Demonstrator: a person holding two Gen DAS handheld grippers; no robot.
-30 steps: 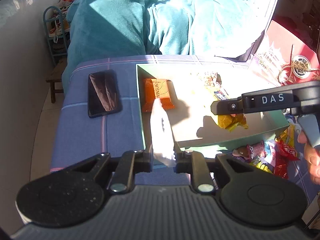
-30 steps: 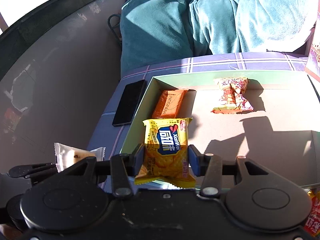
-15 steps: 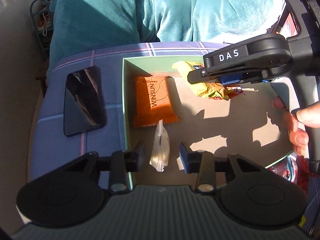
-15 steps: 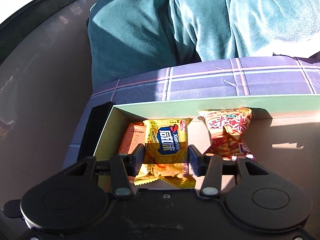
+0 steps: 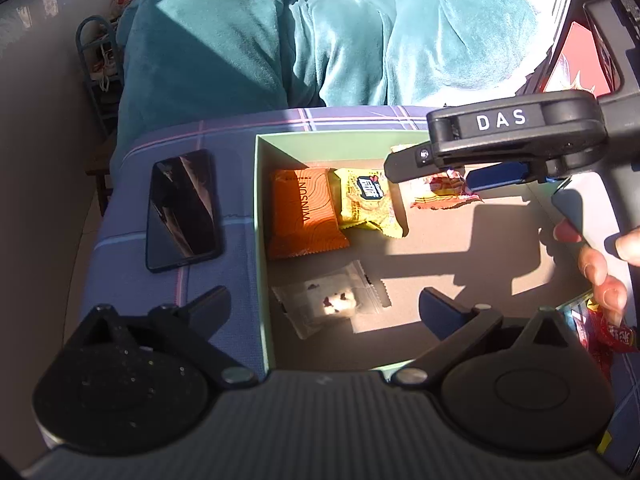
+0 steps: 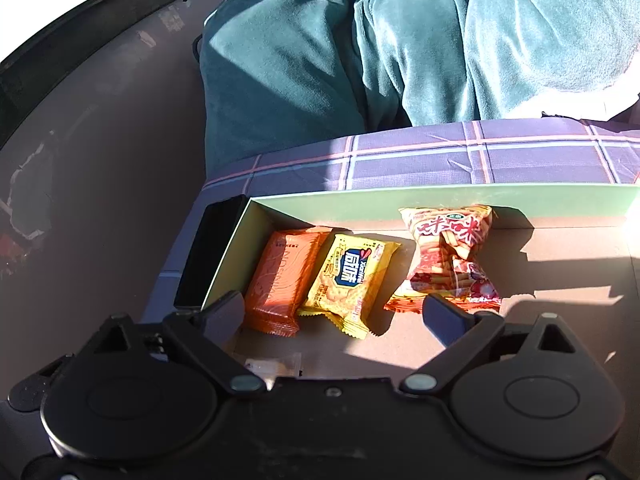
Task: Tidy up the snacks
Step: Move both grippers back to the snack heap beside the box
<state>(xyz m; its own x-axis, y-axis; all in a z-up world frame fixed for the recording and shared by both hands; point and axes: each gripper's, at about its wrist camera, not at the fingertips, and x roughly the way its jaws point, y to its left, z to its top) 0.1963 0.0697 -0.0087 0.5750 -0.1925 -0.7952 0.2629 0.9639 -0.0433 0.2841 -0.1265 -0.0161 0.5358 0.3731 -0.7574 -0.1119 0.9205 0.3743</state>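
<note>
Snacks lay in the green box (image 5: 260, 200); both the left hand-held gripper (image 5: 324, 308) and right hand-held gripper (image 6: 334, 316) gaped wide, empty. Withdrawing low could snag the clear packet (image 5: 328, 304).

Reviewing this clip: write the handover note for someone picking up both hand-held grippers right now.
Left hand-held gripper: open, empty, over the near left of the box.
Right hand-held gripper: open, empty, at the box's far left.

In the box: orange pack in the far-left corner, yellow pack against its right side, red pack further right, clear pack lying flat near the front-left.

Done: four snacks boxed.
Left: loose snacks lie outside the box's right edge. The phone lies left of the box.
</note>
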